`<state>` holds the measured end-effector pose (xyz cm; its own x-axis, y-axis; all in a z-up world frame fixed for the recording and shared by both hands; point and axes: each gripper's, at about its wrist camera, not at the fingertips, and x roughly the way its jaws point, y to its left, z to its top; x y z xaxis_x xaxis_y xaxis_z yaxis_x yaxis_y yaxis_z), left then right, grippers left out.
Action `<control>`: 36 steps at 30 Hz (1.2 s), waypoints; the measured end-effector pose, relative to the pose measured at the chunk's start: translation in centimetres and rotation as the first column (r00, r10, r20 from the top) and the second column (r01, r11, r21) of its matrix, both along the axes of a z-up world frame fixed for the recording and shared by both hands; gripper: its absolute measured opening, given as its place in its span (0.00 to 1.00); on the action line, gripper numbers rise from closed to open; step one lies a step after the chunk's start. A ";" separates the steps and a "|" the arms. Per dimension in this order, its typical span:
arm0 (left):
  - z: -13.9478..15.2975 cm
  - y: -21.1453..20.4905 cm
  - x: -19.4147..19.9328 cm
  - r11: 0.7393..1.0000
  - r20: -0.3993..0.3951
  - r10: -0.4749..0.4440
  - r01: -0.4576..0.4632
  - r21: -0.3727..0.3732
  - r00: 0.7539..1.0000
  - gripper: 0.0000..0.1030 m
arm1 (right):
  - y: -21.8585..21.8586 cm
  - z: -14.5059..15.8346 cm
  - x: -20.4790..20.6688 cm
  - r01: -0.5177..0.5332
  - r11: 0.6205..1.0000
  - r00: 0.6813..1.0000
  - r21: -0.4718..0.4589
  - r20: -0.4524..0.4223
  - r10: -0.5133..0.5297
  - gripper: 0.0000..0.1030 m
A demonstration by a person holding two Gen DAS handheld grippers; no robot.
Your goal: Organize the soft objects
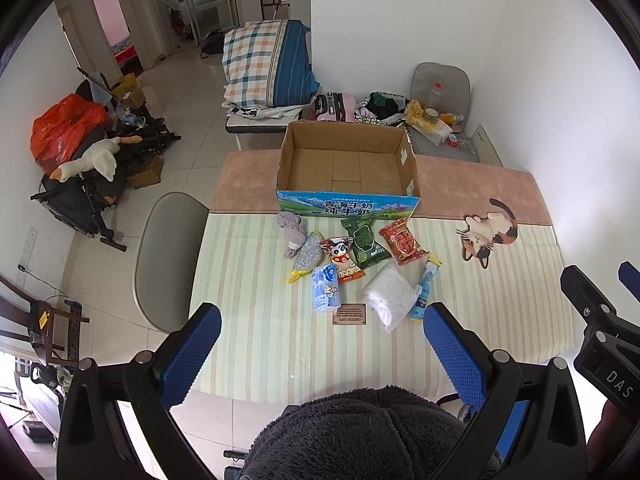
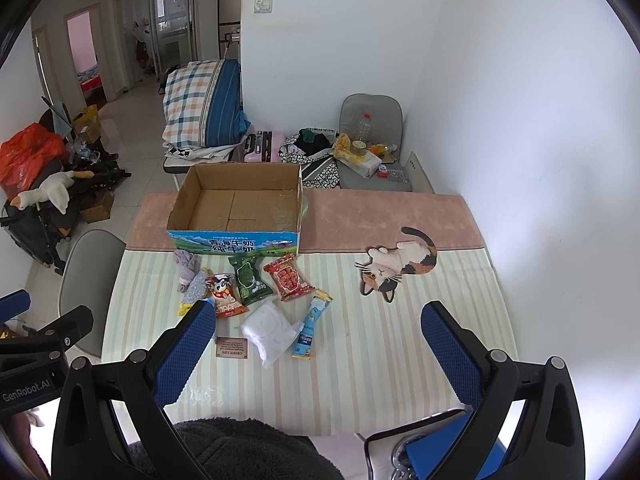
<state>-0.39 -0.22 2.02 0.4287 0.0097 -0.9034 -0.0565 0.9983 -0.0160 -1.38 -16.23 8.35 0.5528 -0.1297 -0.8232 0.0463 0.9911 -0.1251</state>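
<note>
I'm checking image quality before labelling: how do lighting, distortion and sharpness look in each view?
Left wrist view: even daylight, strong fisheye bending with dark corners, the cardboard box sharp. Right wrist view: right-hand wall bright, nearly washed out; snack packets readable.

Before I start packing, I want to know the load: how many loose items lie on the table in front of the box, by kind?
Snack packets: 3 (orange, green, red)
Blue-and-white packs: 2 ()
White bags: 1
Scrubbers: 1
Grey cloths: 1
Total: 8
</note>
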 end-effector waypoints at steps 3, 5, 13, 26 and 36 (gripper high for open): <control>-0.1 0.0 -0.1 1.000 0.001 0.000 0.000 -0.001 1.000 1.00 | -0.1 0.1 0.0 -0.001 1.000 1.000 0.000 0.001 0.001 1.00; 0.0 -0.1 -0.1 1.000 0.002 0.000 0.000 -0.001 1.000 1.00 | -0.1 0.1 0.0 -0.002 1.000 1.000 0.000 0.002 0.002 1.00; -0.1 0.0 -0.2 1.000 0.002 0.001 -0.001 -0.003 1.000 1.00 | -0.2 0.5 0.2 -0.009 1.000 1.000 0.002 0.006 0.009 1.00; -0.1 -0.1 -0.2 1.000 0.003 0.000 0.000 -0.002 1.000 1.00 | -0.1 0.5 0.1 -0.008 1.000 1.000 0.002 0.008 0.008 1.00; 0.0 -0.1 -0.3 1.000 0.006 0.002 -0.002 -0.003 1.000 1.00 | 0.3 0.7 -0.1 -0.017 1.000 1.000 0.002 0.011 0.017 1.00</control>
